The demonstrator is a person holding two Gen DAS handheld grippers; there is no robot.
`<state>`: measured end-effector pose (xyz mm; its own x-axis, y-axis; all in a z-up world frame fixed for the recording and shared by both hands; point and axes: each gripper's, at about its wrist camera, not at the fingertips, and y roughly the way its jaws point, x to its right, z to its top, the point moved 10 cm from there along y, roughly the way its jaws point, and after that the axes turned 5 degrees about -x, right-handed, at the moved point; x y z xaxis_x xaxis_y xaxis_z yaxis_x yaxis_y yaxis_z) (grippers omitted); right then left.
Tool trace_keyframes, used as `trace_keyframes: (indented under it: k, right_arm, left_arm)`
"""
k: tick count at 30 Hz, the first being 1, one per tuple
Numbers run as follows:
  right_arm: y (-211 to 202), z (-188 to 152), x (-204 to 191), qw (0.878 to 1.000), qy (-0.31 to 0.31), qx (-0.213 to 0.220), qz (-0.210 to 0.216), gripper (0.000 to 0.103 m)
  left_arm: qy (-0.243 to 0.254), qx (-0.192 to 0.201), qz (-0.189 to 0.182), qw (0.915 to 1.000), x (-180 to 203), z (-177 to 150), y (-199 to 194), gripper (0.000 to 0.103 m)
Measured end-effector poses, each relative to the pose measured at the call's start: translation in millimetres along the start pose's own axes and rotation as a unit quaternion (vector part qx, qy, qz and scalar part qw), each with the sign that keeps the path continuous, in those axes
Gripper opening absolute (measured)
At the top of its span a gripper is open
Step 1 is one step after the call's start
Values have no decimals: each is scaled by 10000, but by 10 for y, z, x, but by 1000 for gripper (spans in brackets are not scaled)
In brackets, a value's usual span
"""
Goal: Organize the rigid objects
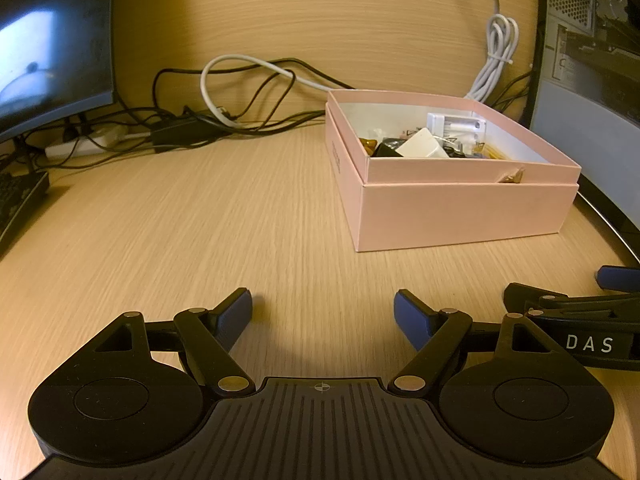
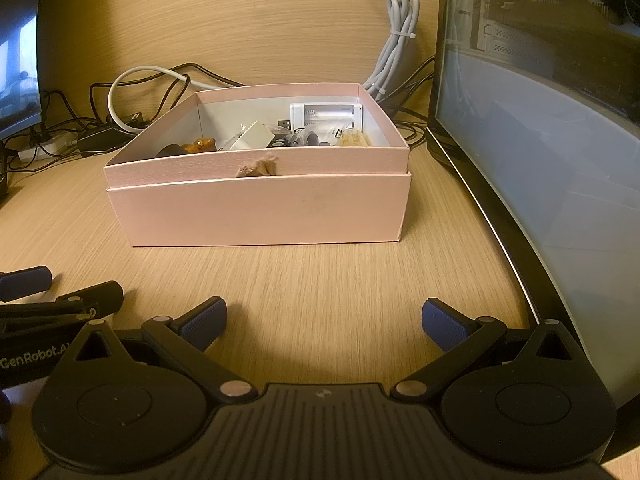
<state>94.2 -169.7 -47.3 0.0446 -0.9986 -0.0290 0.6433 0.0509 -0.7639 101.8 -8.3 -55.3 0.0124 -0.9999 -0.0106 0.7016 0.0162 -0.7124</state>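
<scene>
Both jaws spread, pink box (image 2: 260, 212) ahead.

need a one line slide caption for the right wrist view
Open right gripper hovers over the wooden desk, facing a pink cardboard box filled with small items.

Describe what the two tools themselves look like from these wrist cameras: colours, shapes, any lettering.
Both are matte black. The left tool has two round discs flanking a ribbed centre plate with a crosshair mark, silver pivot pins and blue textured fingertips. The right tool is built the same. Seen side-on, white lettering reads "DAS" on the right one and "GenRobot.AI" on the left. No cables or sleeves show.
</scene>
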Motion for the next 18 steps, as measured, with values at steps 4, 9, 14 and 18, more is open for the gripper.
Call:
trace_keyframes:
  k: [4,9,14,18]
  right_arm:
    - [0,1,1,10000,-1,0,1,103]
    - [1,1,1,10000,0,0,0,103]
    - [1,1,0,10000,0,0,0,103]
    - [1,1,0,10000,0,-1,0,103]
  left_arm:
    - [-1,0,1,10000,-1,-1,0,84]
    - [-2,0,1,10000,1,0,2,84]
    - [3,1,12,10000,6,0,1,84]
    - [-15,-2,10,10000,-11,-3,6,85]
